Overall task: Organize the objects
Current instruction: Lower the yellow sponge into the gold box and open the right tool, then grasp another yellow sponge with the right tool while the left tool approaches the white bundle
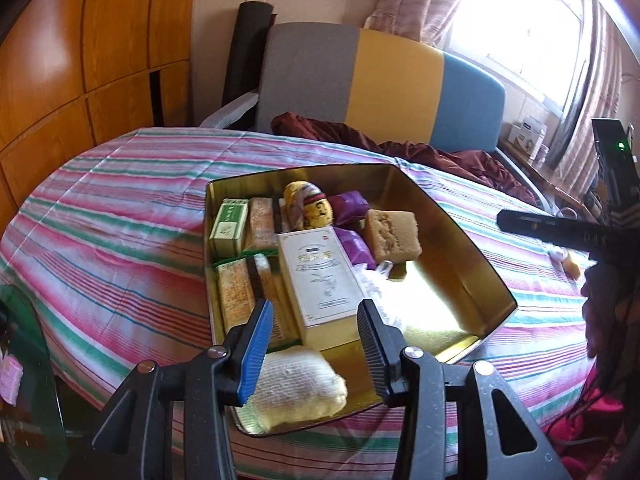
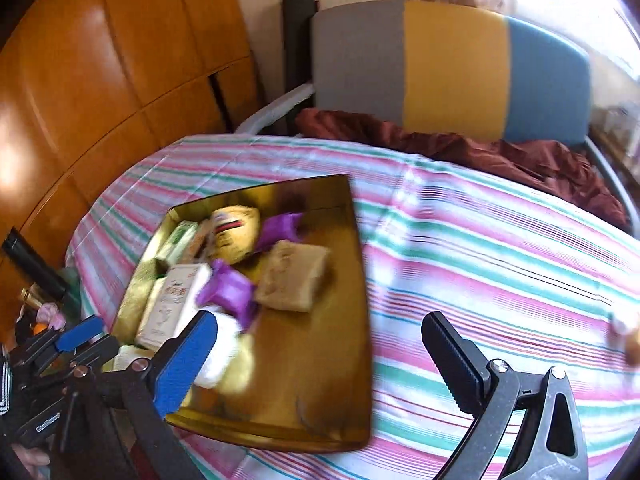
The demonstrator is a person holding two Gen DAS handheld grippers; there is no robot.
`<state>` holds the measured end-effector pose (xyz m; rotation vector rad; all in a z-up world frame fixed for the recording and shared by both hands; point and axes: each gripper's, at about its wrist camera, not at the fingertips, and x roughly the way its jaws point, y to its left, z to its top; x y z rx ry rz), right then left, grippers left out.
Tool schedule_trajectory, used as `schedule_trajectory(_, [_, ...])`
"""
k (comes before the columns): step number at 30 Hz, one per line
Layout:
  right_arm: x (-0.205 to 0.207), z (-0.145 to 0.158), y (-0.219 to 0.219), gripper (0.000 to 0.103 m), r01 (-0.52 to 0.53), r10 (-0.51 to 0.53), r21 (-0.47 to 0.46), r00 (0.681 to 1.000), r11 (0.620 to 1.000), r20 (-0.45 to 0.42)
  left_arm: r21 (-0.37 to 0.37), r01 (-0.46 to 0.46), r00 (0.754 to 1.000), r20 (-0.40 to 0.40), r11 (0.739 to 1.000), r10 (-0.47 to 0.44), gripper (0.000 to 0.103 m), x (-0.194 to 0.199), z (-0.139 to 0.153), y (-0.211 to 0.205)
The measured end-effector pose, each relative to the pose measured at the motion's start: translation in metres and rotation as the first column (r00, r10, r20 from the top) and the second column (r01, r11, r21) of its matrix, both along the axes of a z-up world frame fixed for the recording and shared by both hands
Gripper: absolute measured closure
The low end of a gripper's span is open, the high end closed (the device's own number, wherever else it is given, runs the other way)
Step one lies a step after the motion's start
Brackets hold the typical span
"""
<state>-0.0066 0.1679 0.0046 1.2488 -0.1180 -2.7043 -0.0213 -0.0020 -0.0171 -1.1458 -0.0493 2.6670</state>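
Observation:
A gold tin (image 1: 472, 248) lies open on the striped tablecloth (image 1: 120, 216). Packed inside are a green box (image 1: 228, 226), orange packets (image 1: 236, 296), a yellow figure (image 1: 310, 206), purple packets (image 1: 352, 202), a brown block (image 1: 394, 232), a tall white box (image 1: 320, 284) and a white padded packet (image 1: 298, 390). My left gripper (image 1: 316, 346) hovers over the tin's near end, jaws apart with nothing pressed between them. My right gripper (image 2: 320, 356) stands wide open above the tin's (image 2: 304, 392) bare near right part, holding nothing. One of its fingers (image 1: 532, 226) shows at the right of the left wrist view.
A small yellowish item (image 1: 570, 266) lies on the cloth right of the tin. A chair (image 1: 396, 88) with a grey, yellow and blue back holds a maroon cloth (image 1: 440, 152). Wooden cabinets (image 1: 80, 60) stand to the left. A glass surface (image 1: 28, 360) sits at the near left.

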Motion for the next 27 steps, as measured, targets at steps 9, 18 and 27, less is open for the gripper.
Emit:
schedule_trajectory(9, [0.008, 0.005, 0.109, 0.000, 0.265, -0.263, -0.043, 0.964, 0.963, 0.038, -0.019, 0.087, 0.996, 0.000, 0.996, -0.087, 0.059, 0.004, 0.002, 0.030])
schedule_trajectory(18, [0.039, 0.009, 0.243, 0.000, 0.552, -0.548, -0.118, 0.834, 0.826, 0.066, -0.033, 0.203, 0.979, 0.009, 0.979, -0.203, 0.059, 0.008, 0.001, 0.071])
schedule_trajectory(27, [0.071, -0.001, 0.358, 0.000, 0.774, -0.768, -0.142, 0.632, 0.617, 0.104, -0.054, 0.296, 0.955, 0.043, 0.954, -0.294, 0.059, 0.008, -0.004, 0.114])
